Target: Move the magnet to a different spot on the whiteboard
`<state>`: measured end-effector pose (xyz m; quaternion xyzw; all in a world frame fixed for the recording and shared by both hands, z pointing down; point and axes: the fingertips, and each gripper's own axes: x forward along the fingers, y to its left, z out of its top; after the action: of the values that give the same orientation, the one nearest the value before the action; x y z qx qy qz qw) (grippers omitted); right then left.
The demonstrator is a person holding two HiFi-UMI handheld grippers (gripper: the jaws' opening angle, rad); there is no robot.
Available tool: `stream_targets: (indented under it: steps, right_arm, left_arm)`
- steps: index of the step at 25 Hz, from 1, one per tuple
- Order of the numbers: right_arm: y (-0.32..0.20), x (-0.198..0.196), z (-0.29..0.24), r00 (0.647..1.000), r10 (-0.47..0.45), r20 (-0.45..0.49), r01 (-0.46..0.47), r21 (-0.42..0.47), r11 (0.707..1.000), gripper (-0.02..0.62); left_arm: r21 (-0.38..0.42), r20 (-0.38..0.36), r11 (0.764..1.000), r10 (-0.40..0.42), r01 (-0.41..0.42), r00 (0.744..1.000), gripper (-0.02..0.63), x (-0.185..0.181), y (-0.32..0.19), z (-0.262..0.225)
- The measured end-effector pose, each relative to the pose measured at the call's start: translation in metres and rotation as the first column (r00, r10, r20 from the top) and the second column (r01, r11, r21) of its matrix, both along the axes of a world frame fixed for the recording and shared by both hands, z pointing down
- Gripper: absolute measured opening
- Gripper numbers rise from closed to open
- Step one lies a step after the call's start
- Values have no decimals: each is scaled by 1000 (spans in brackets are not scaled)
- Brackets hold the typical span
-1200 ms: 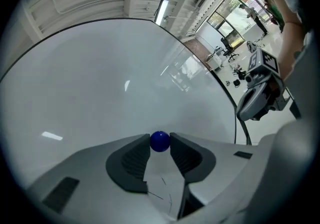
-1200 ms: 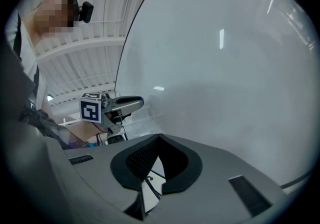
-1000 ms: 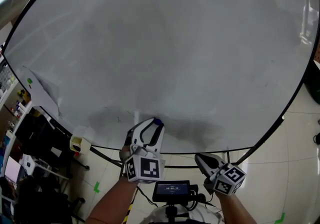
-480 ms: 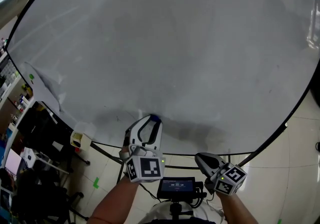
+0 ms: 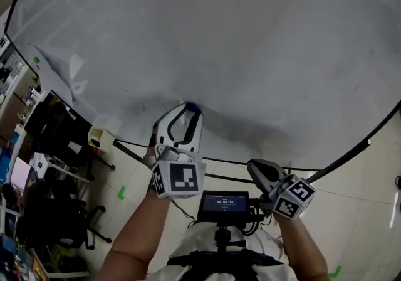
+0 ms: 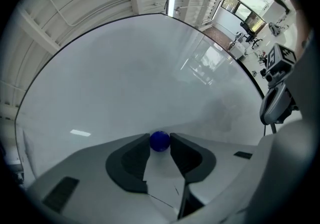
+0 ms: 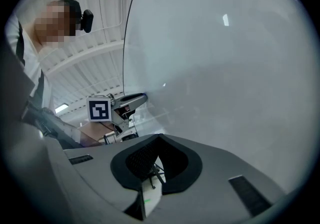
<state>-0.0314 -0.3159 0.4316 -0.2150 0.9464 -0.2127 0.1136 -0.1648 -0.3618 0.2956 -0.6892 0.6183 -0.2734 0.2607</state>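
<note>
As your left gripper (image 5: 187,110), jaws pinching the blue magnet (image 6: 160,141), has crept up the whiteboard (image 5: 250,41), the move looks begun; your right gripper (image 7: 159,139) sits with jaws pressed together.

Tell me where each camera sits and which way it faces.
Head view: on the head, facing the whiteboard; forearms, left gripper and right gripper show.
Left gripper view: on that gripper, looking along jaws closed on the blue magnet.
Right gripper view: on that gripper, facing the whiteboard; jaws shut, empty.
Shared: all show the whiteboard.
</note>
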Motion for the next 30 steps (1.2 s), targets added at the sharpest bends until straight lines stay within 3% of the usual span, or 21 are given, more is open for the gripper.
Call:
stream_targets:
  steps: [7, 11, 19, 22, 26, 30]
  right_arm:
    - [-1, 5, 7, 1000, -12, 2, 12, -15, 1000, 21]
    - [-1, 6, 10, 1000, -4, -20, 4, -9, 1000, 21]
    - [5, 3, 19, 1000, 10, -22, -11, -27, 1000, 21]
    - [10, -6, 22, 999, 15, -29, -16, -29, 999, 21]
    - [19, -21, 14, 997, 46, -54, -47, -9, 999, 21]
    - [36, -32, 2, 992, 86, -94, -84, 22, 996, 21]
  left_arm:
    - [19, -34, 1000, -18, 19, 999, 156, -1, 2, -1]
    - [64, -82, 997, 57, -52, 995, 161, 5, 2, -4]
    - [-21, -227, 995, 92, -99, 970, 161, -5, 20, 27]
    - [-74, -314, 989, 101, -131, 944, 161, -21, 32, 51]
    - [-170, -470, 974, 54, -150, 881, 161, -53, 52, 82]
    - [-216, -549, 953, 61, -212, 834, 153, -72, 80, 97]
